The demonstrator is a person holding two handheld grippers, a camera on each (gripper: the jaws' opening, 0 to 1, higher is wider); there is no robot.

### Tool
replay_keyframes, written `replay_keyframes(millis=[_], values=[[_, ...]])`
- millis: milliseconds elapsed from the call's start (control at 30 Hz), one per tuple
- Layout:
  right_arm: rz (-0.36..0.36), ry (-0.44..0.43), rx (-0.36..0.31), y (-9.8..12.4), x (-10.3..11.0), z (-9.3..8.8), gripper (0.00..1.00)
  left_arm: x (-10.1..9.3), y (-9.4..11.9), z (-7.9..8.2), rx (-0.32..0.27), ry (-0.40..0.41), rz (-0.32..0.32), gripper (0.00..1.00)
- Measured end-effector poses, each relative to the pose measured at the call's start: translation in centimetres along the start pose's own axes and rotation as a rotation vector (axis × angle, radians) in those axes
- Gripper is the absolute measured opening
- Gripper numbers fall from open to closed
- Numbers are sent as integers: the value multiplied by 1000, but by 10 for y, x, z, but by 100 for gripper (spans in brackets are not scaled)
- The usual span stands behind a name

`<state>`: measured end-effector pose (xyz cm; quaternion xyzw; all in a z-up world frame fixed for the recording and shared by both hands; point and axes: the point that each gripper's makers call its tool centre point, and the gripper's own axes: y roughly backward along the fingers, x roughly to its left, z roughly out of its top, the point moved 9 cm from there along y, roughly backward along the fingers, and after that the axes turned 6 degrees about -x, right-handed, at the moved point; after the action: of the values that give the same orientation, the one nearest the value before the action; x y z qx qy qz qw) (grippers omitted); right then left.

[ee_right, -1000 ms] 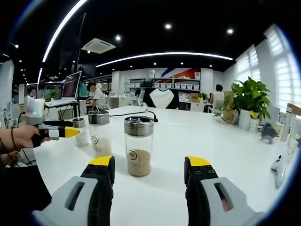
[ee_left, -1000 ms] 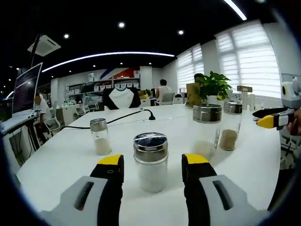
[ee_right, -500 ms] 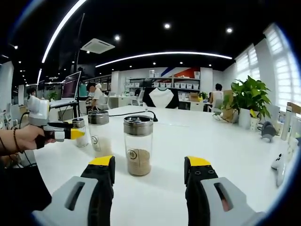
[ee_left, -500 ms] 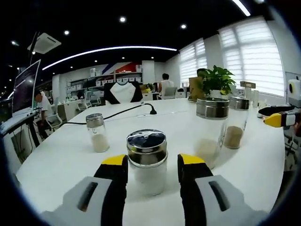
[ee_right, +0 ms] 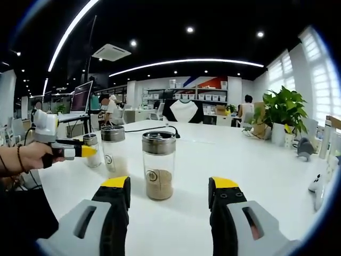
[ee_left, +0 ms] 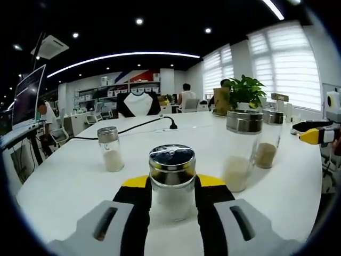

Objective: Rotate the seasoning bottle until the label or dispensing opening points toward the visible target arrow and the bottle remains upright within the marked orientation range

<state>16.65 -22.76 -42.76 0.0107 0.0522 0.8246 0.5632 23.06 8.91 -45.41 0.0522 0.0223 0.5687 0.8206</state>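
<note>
Since a second ago the left gripper (ee_left: 171, 184) has drawn its fingers (ee_left: 137, 186) in from a wide gap until they press both sides of the seasoning bottle (ee_left: 171, 178), which stands upright on the white table (ee_left: 69, 181) between them. Its chrome cap (ee_left: 171, 158) has dark holes on top, and the glass below holds a pale powder. To its left and farther back stands a small shaker (ee_left: 109, 149) with light contents; to the right are two taller jars (ee_left: 242, 149), one with pale powder and one behind it with brown grains. A black cable (ee_left: 133, 128) runs across the table farther back, and a potted plant (ee_left: 242, 93) stands at the far edge by the window blinds (ee_left: 277, 64). In the right gripper view the right gripper (ee_right: 170, 192) hovers with its fingers (ee_right: 114, 189) wide apart and holding nothing, a brown-grain jar (ee_right: 159, 165) standing upright just beyond them. The left gripper (ee_right: 88, 151), held in a hand (ee_right: 26, 157), shows at the left of that view.
</note>
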Motion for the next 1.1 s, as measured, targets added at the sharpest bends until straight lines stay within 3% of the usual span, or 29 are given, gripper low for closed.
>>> replay_keyframes(millis=[433,1100], values=[[-2,-1,-14,2,1,2,59,7,-2,-3,-6,5,-49,33],[4,5,-12,1,5,1,59,21,-4,-8,-36,3,-250,33]])
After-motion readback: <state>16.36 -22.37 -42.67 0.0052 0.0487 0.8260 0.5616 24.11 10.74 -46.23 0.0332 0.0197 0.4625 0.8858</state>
